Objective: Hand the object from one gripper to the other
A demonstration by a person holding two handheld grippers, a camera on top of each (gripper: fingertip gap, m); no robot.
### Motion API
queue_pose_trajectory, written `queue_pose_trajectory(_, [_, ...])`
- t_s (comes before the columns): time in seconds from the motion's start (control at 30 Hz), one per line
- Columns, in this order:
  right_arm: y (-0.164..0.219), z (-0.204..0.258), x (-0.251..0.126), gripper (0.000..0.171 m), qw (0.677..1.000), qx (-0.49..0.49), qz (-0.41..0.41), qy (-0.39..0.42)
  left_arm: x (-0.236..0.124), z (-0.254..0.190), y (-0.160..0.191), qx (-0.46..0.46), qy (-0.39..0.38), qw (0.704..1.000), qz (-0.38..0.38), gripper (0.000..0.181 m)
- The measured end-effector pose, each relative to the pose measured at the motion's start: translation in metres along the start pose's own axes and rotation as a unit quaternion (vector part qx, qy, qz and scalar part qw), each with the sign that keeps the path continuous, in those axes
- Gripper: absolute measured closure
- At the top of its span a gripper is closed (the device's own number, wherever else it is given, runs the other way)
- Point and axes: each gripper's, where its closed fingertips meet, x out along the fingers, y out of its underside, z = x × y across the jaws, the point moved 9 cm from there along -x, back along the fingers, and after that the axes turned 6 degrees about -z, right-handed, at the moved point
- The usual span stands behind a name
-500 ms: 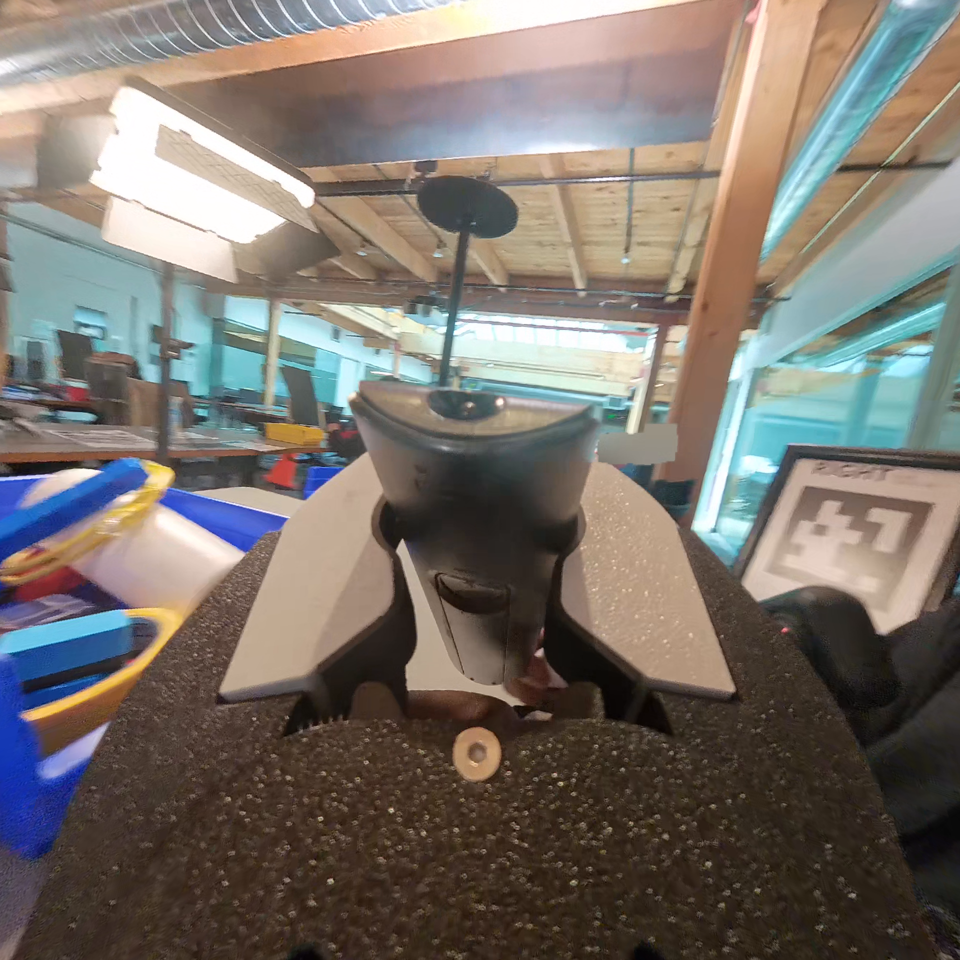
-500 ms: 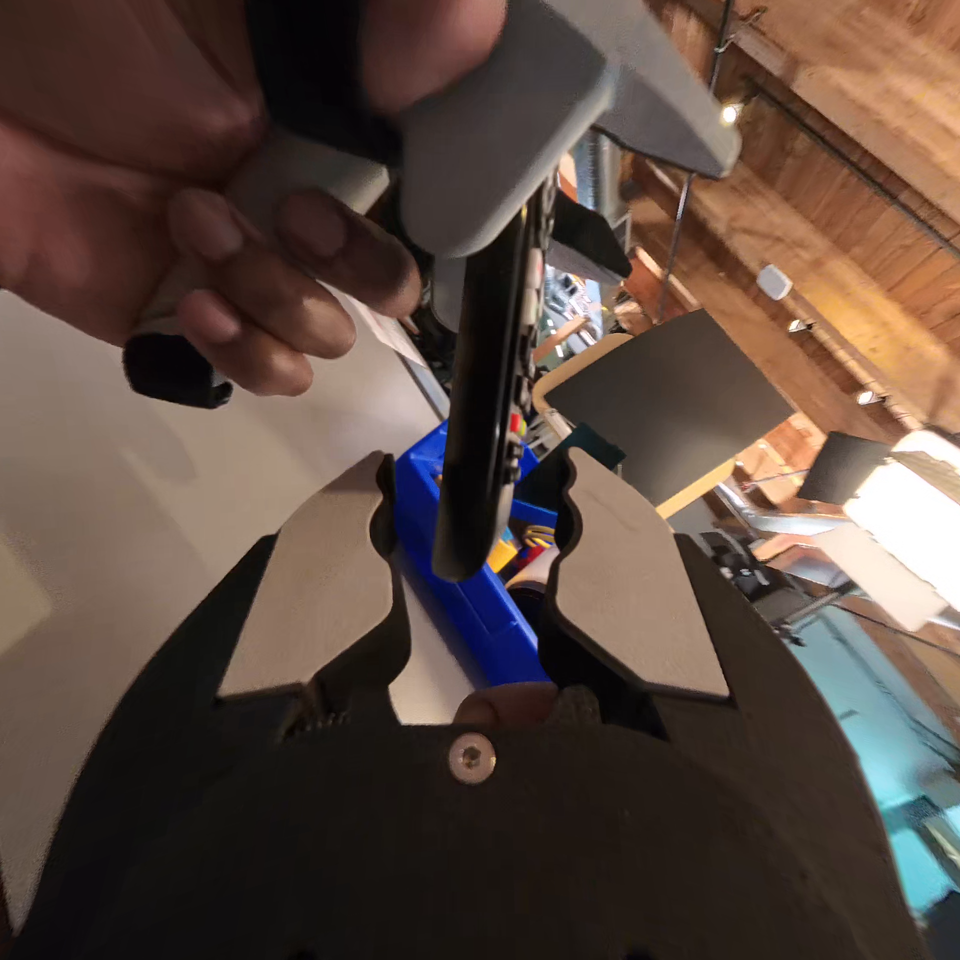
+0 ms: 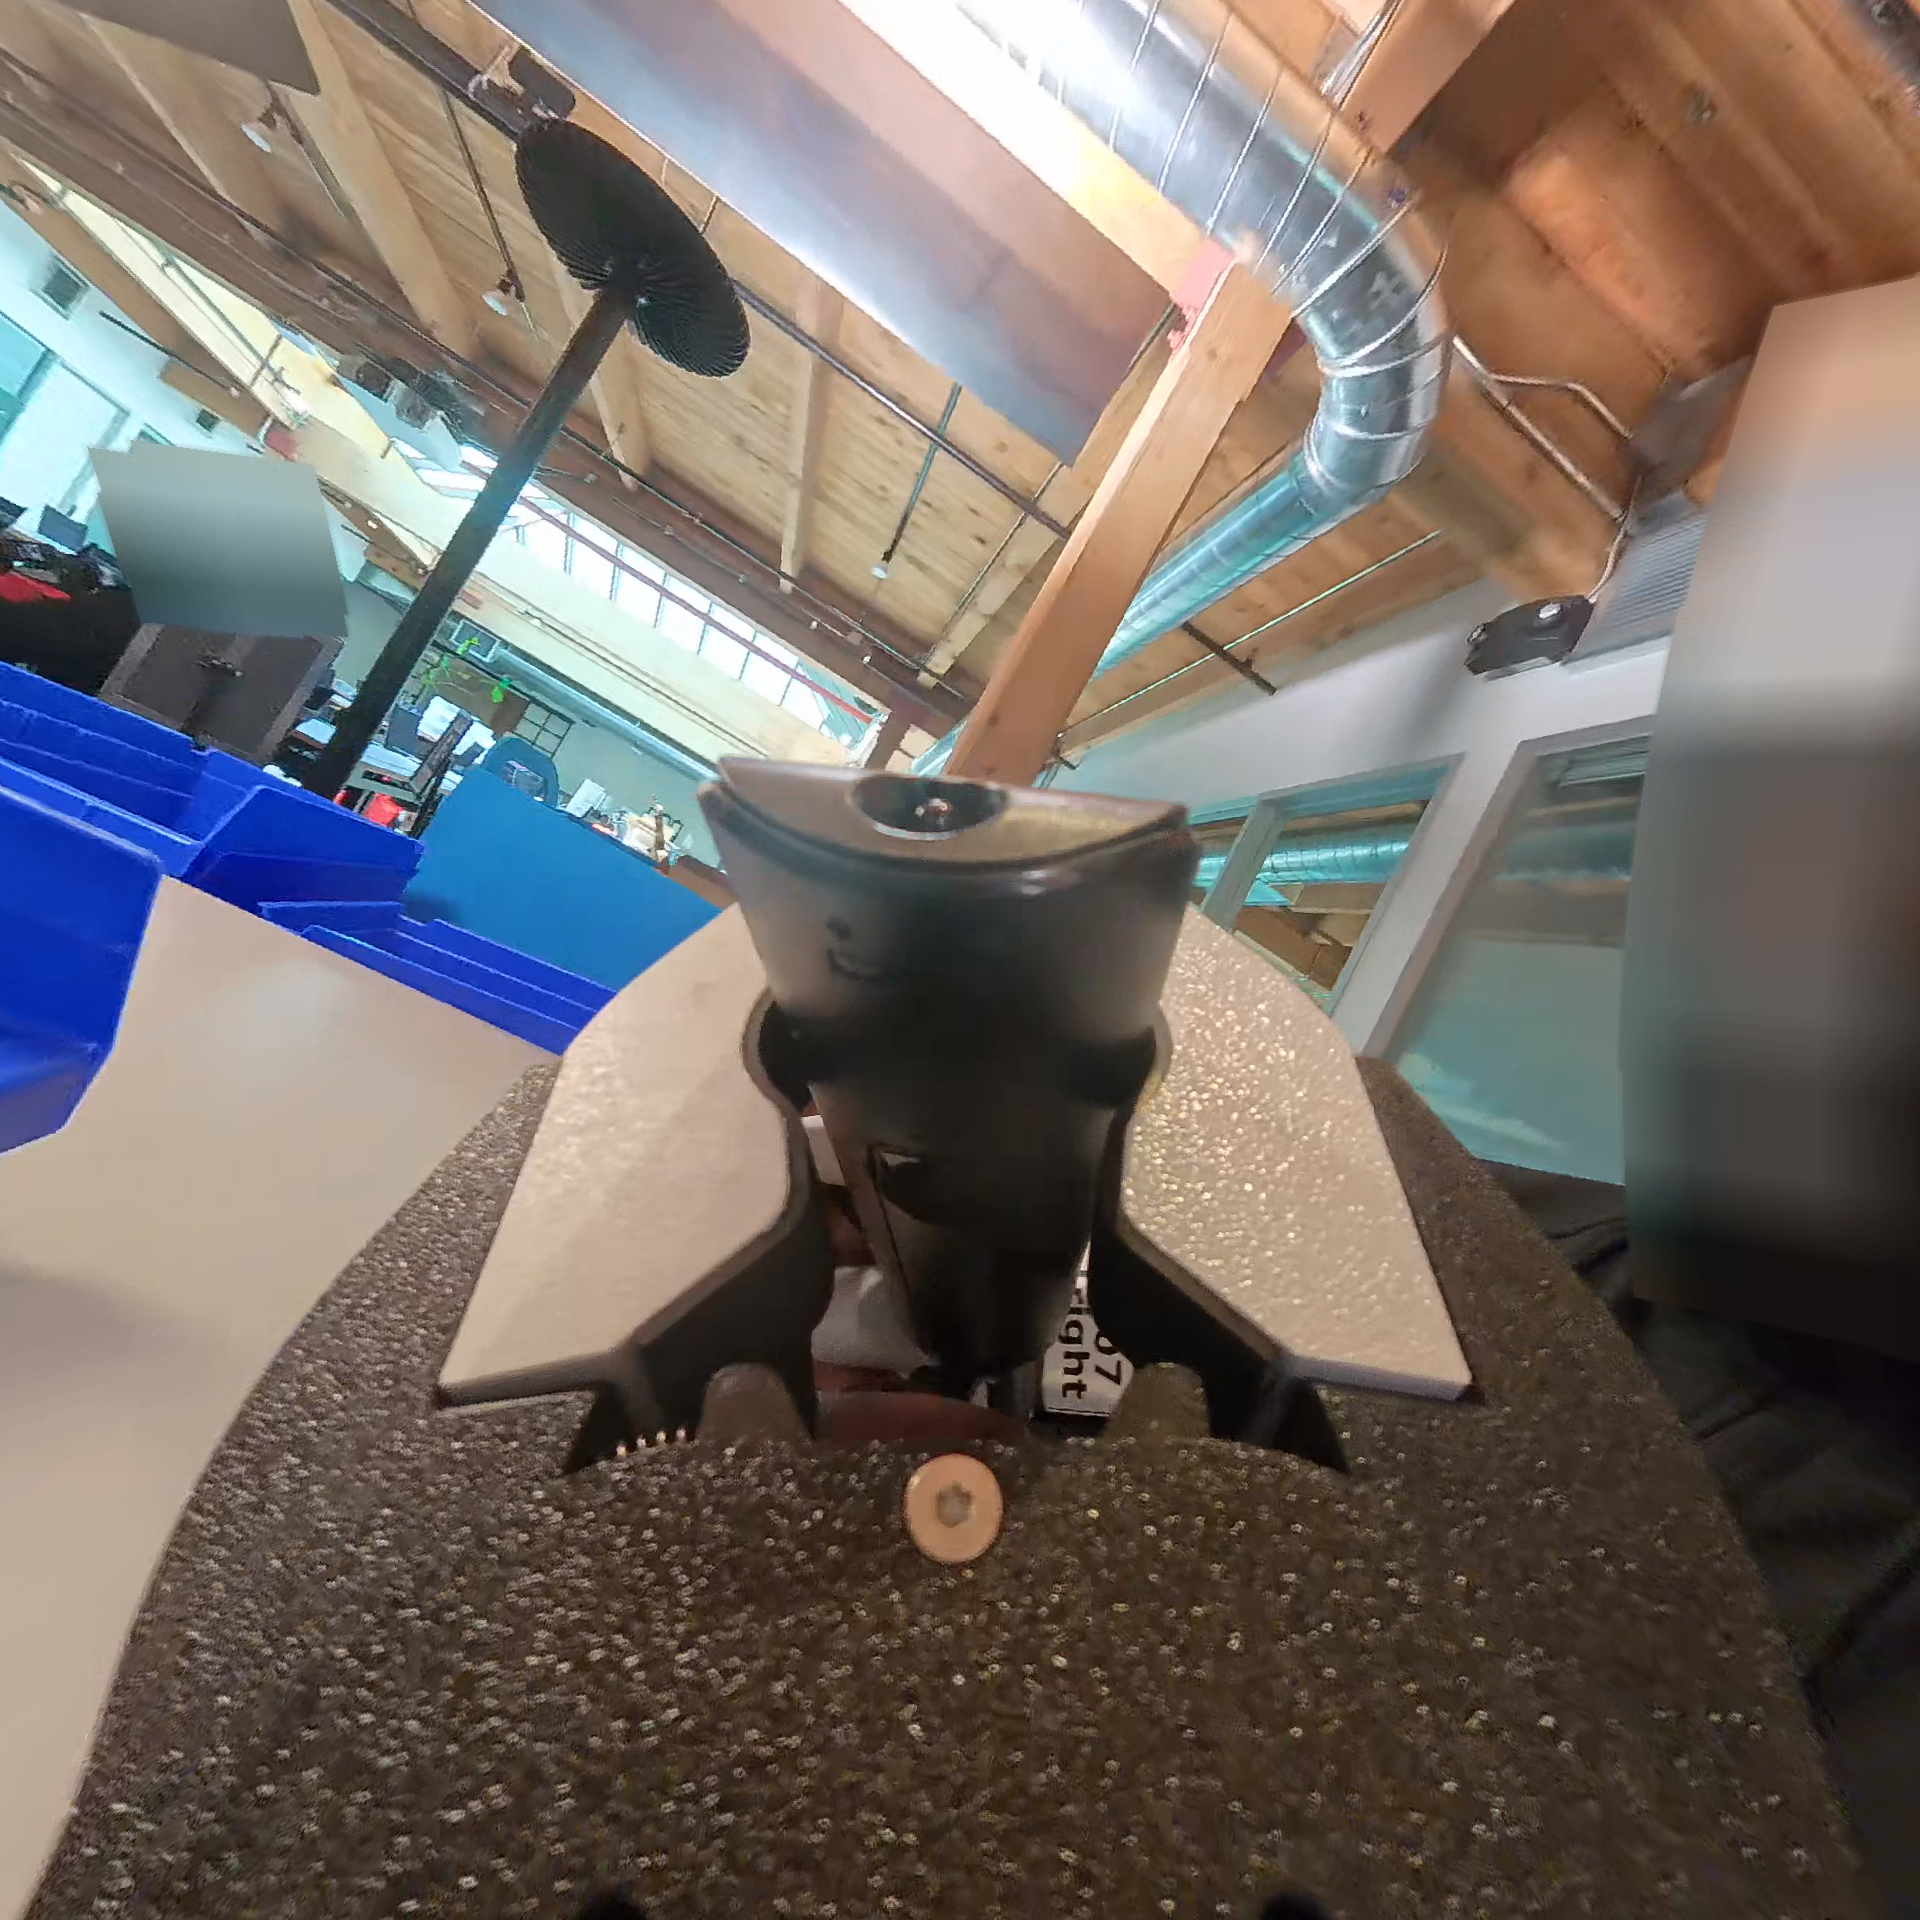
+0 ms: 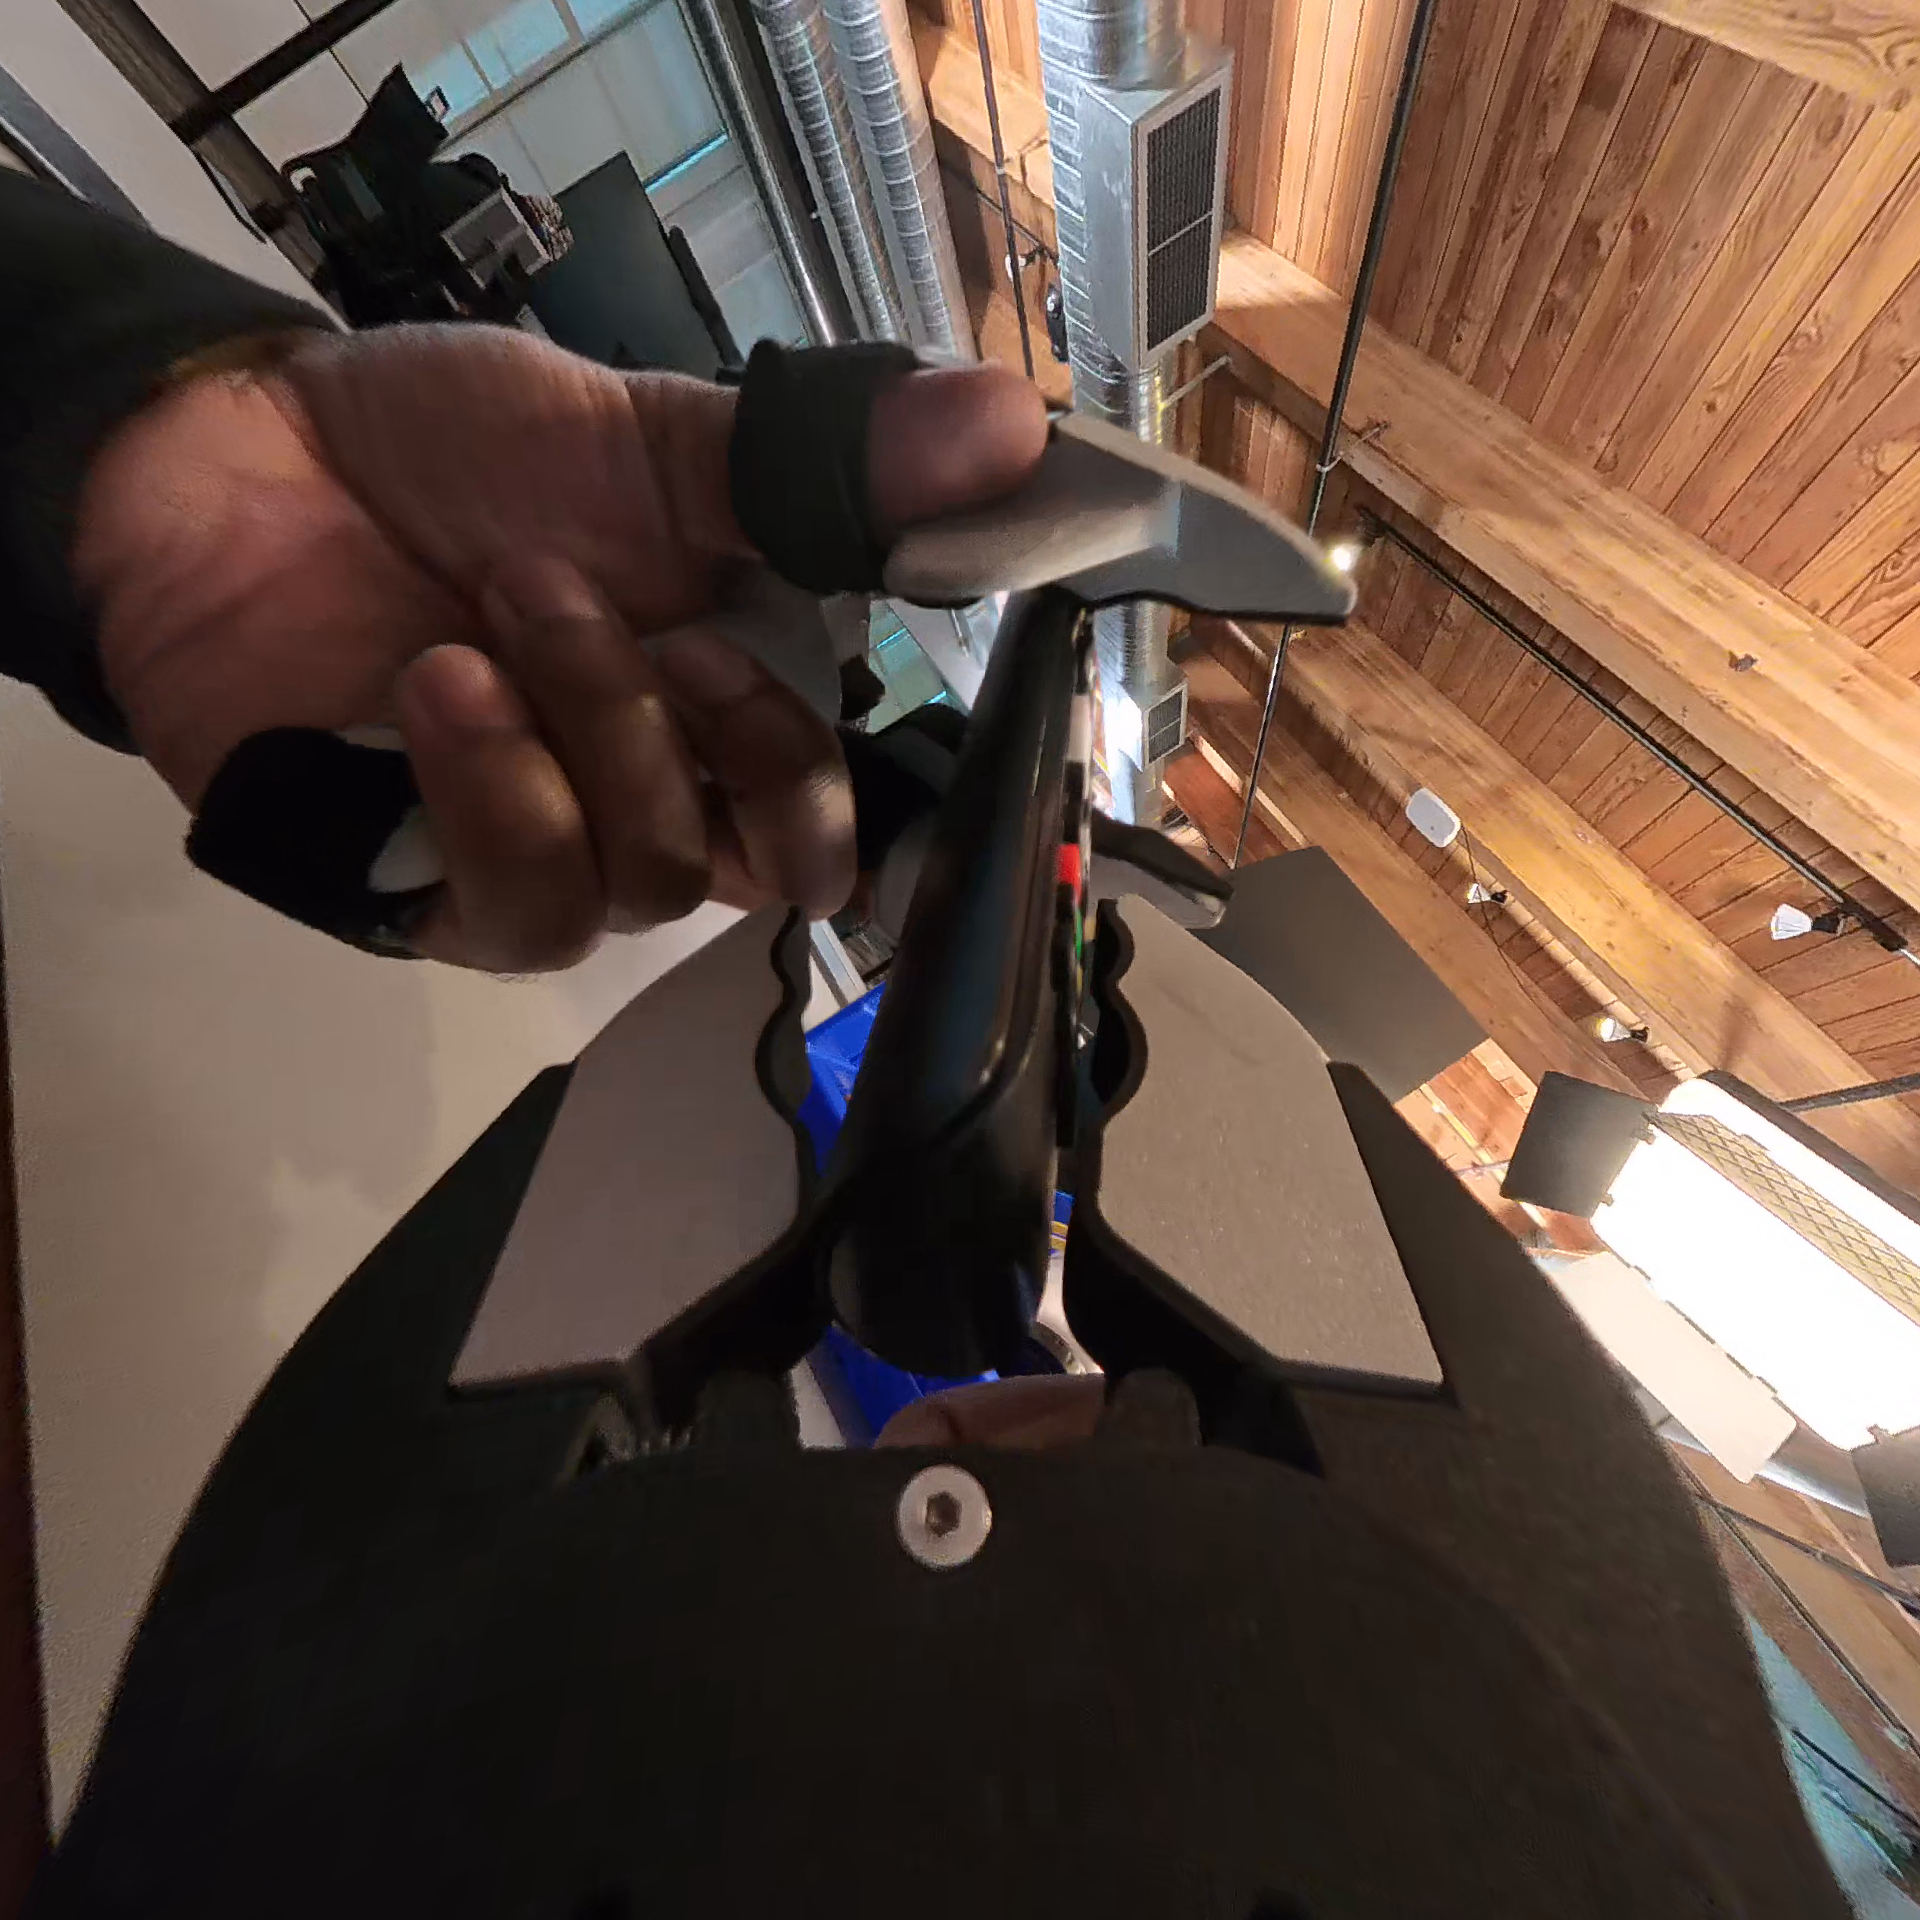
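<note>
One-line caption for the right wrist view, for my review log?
Black remote control sits between the right gripper fingers while the left gripper, held in a hand, grips its upper end.

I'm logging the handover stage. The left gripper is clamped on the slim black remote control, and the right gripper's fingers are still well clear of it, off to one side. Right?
Not quite. The left gripper does clamp the slim black remote control, but the right gripper is not off to one side: the right wrist view shows the remote's lower end between its fingers, which have closed in around it.
</note>
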Motion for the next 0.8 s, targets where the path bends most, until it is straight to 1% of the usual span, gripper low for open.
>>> queue_pose_trajectory(0.17, [0.001, 0.001, -0.001, 0.121, 1.000, -0.015, 0.002, 0.004, 0.000, 0.004, 0.003, 0.032, -0.034, 0.999, 0.025, 0.121])
queue_pose_trajectory(0.27, [0.000, 0.000, -0.002, 0.127, 1.000, -0.015, -0.004, 0.010, -0.001, 0.002, 0.002, 0.038, -0.024, 0.998, 0.052, 0.121])
queue_pose_trajectory(0.33, [0.000, -0.001, -0.002, 0.128, 1.000, -0.011, -0.008, 0.012, -0.002, 0.002, 0.002, 0.040, -0.021, 0.997, 0.065, 0.120])
queue_pose_trajectory(0.53, [0.006, -0.004, -0.001, 0.131, 1.000, 0.009, 0.016, -0.002, -0.007, 0.013, 0.003, 0.023, -0.027, 0.998, 0.054, 0.120])
queue_pose_trajectory(0.6, [0.007, -0.007, -0.001, 0.131, 0.999, 0.042, 0.015, -0.012, -0.009, 0.015, 0.002, 0.045, -0.030, 0.997, 0.052, 0.115])
queue_pose_trajectory(0.7, [0.009, -0.018, -0.003, 0.131, 0.991, 0.131, 0.001, -0.027, -0.013, 0.012, -0.002, 0.124, -0.029, 0.991, 0.047, 0.109])
queue_pose_trajectory(0.8, [0.015, -0.033, -0.006, 0.131, 0.967, 0.250, -0.016, -0.054, -0.022, 0.006, -0.011, 0.202, -0.026, 0.978, 0.054, 0.105])
